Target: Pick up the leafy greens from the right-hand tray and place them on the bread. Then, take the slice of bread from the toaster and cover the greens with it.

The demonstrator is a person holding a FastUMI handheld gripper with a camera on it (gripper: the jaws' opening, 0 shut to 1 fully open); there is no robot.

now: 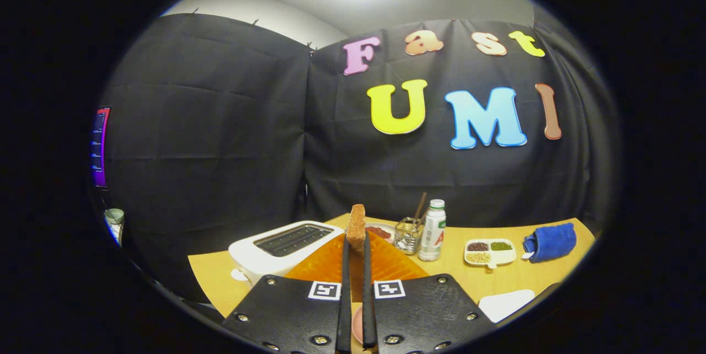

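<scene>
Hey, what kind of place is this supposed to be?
Likely a staged kitchen table in a recording booth: black cloth wall behind a wooden table with a white toaster and a drink bottle. The tool is shut on a bread slice.

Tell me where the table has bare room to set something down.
Bare wood lies between the bottle and the divided dish, and in front of the blue towel. It is crowded where toaster, orange mat, jar and bottle cluster. The claw is shut on the bread.
</scene>
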